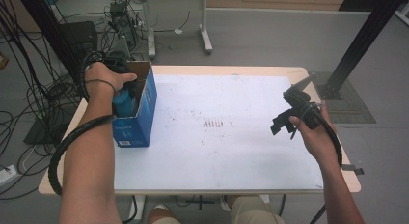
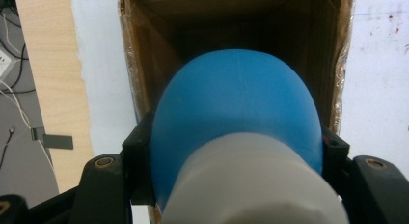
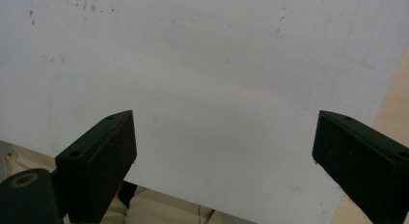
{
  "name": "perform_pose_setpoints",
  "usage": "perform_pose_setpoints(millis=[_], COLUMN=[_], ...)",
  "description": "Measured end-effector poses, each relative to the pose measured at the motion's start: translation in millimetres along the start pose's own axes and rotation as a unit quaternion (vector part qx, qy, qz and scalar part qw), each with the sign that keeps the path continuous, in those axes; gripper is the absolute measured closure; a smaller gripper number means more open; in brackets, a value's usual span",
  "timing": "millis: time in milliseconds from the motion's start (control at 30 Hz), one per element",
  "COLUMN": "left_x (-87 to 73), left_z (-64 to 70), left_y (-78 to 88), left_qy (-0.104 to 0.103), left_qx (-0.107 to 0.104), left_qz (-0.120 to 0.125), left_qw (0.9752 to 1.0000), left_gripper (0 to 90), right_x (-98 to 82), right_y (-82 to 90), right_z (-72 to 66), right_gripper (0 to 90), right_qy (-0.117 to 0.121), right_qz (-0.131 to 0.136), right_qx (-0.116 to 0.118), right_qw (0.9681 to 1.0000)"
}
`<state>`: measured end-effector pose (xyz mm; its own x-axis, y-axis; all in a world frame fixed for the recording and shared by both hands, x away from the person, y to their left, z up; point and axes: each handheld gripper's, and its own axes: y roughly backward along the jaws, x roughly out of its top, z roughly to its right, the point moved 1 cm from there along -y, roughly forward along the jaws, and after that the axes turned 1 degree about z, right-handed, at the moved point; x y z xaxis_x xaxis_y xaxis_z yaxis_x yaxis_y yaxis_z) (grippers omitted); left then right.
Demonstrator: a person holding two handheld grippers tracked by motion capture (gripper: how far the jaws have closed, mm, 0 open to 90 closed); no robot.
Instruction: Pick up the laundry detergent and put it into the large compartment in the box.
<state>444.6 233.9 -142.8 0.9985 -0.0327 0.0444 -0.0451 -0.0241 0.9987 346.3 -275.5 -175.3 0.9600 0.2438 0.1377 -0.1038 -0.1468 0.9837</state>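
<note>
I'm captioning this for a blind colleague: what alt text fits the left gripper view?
The left tongs grip a blue bottle with a white cap, holding it at the mouth of an open cardboard box. The box stands on a white mat.

Wooden table [image 1: 251,69]; white sheet [image 1: 231,137] on top, blue box [image 1: 144,113] standing.

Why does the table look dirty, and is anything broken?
The white mat has reddish smudges near its middle, like rubbed-off marks. The box has rough, torn cardboard edges at its open top. The blue bottle, held by the left gripper in the box, looks fine. Nothing is spilled.
</note>
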Motion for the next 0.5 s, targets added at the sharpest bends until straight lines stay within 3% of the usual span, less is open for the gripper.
perform_pose_setpoints(millis=[500], left_x=[1.9], left_z=[6.8], left_y=[-21.3], left_qy=[-0.019], left_qx=[0.014], left_qz=[-0.011], left_qw=[0.9997], left_gripper=[37.5], right_x=[1.3], right_y=[-2.0], right_z=[-2.6], right_gripper=[8.2], right_qy=[0.006], right_qz=[-0.001], right_qx=[0.002], right_qw=[1.0])
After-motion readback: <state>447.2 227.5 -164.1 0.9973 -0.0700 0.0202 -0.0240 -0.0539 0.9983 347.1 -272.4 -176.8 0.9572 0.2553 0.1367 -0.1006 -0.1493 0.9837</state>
